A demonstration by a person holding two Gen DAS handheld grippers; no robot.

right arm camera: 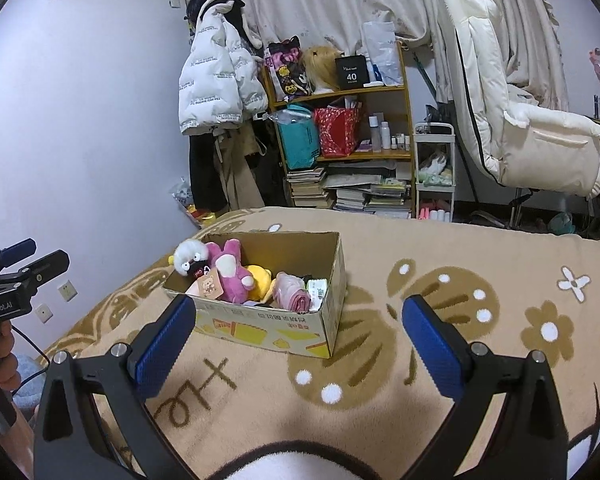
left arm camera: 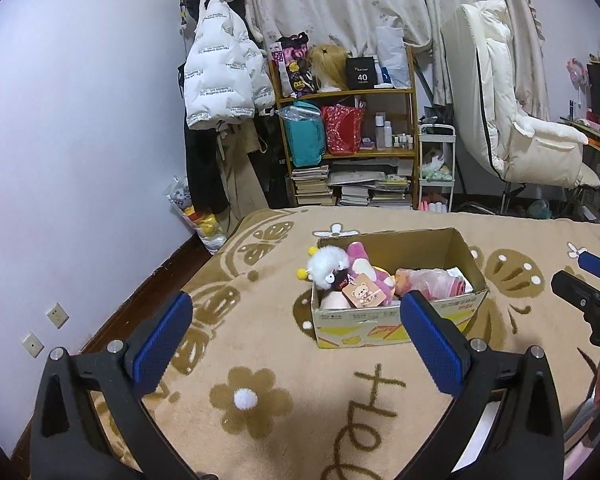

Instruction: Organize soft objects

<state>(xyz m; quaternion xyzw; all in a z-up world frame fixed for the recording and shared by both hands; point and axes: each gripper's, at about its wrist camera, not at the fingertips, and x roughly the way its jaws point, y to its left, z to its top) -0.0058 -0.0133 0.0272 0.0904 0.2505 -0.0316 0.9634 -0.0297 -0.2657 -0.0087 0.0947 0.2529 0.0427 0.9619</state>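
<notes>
A cardboard box (left arm camera: 396, 326) (right arm camera: 284, 330) sits on the tan flower-patterned blanket (left arm camera: 268, 360) (right arm camera: 440, 248). Inside lie a white fluffy plush (left arm camera: 326, 266) (right arm camera: 190, 256), a pink plush (left arm camera: 370, 276) (right arm camera: 230, 274), a yellow plush (right arm camera: 260, 276) and a rolled pink cloth (left arm camera: 432, 282) (right arm camera: 294, 294). My left gripper (left arm camera: 296, 344) is open and empty, low over the blanket in front of the box. My right gripper (right arm camera: 300, 344) is open and empty, near the box's front right corner. Each gripper shows at the edge of the other's view: the right gripper (left arm camera: 592, 292) and the left gripper (right arm camera: 16, 268).
A wooden shelf (left arm camera: 348, 96) with bags, bottles and stacked books stands behind the bed. A white puffer jacket (left arm camera: 220, 68) hangs at the left of it. A cream reclining chair (left arm camera: 516, 112) stands at the right. The wall (left arm camera: 80, 120) runs along the bed's left side.
</notes>
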